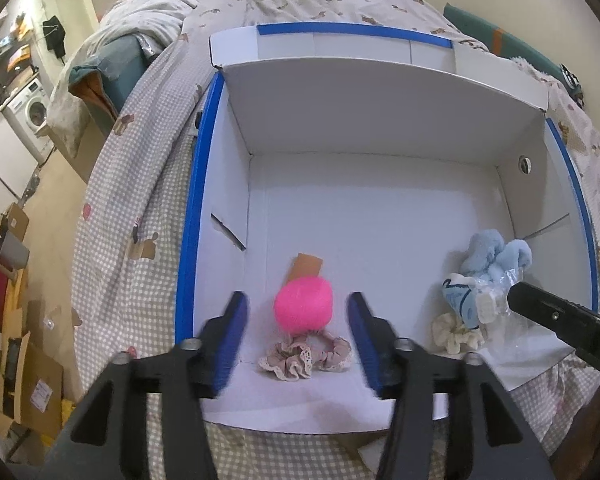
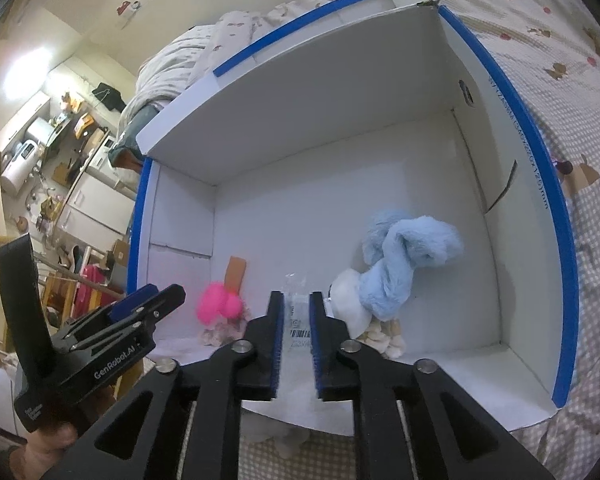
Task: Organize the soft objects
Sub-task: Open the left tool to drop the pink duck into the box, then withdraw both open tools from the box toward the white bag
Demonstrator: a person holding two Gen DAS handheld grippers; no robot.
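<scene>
A white box with blue tape edges (image 1: 196, 216) lies open on the bed. Inside sit a pink pom-pom (image 1: 303, 306), a beige scrunchie (image 1: 304, 356), a cream scrunchie (image 1: 456, 334) and a light blue plush (image 1: 496, 256). My left gripper (image 1: 298, 344) is open, with the pom-pom and the beige scrunchie between its fingers. My right gripper (image 2: 297, 344) has a narrow gap between its jaws, and a clear plastic bag with a barcode label (image 2: 298, 330) lies in that gap. The blue plush (image 2: 404, 256) and pom-pom (image 2: 218, 306) also show in the right wrist view.
The box (image 2: 556, 216) rests on a checked bedspread (image 1: 132, 216) with a rumpled duvet (image 1: 148, 12) behind. A brown tag (image 1: 306, 266) lies on the box floor. Cardboard boxes (image 1: 32, 384) and a washing machine (image 1: 32, 114) stand at the left.
</scene>
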